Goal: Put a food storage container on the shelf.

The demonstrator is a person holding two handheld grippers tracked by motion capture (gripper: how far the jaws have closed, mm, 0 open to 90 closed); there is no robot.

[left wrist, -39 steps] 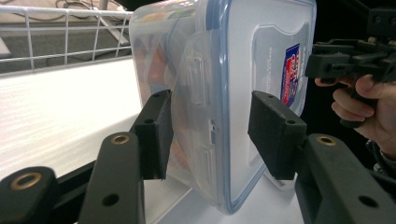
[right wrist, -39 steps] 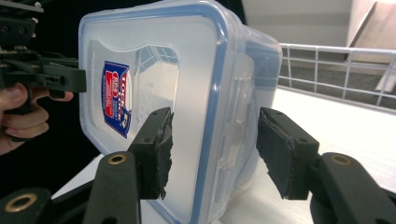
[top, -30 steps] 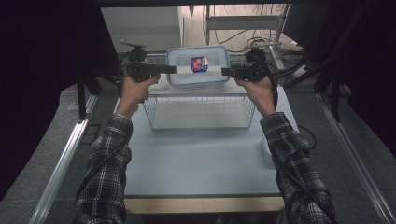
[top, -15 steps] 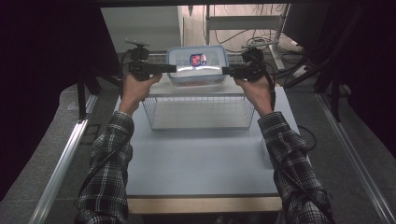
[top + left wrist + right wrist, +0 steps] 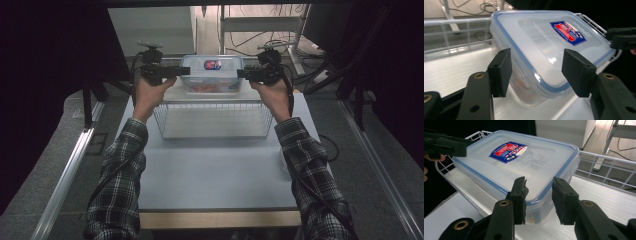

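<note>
A clear plastic container (image 5: 212, 75) with a blue-rimmed lid and a red and blue label has something orange inside. It lies lengthwise in the far part of a white wire basket (image 5: 212, 136). My left gripper (image 5: 184, 71) is at its left end. In the left gripper view the pads stand apart with the container's (image 5: 549, 45) corner between them, so the left gripper (image 5: 537, 67) is open. My right gripper (image 5: 243, 73) is at the other end. Its jaws (image 5: 538, 195) have just been closing, with the container's (image 5: 519, 167) rim in the gap and no clear pressing.
The basket's wire rails (image 5: 456, 22) (image 5: 604, 157) run around the container, above a shiny white floor. The basket stands at the far end of a pale table (image 5: 215, 175). Cables and metal frames lie beyond the table. Dark curtains hang on both sides.
</note>
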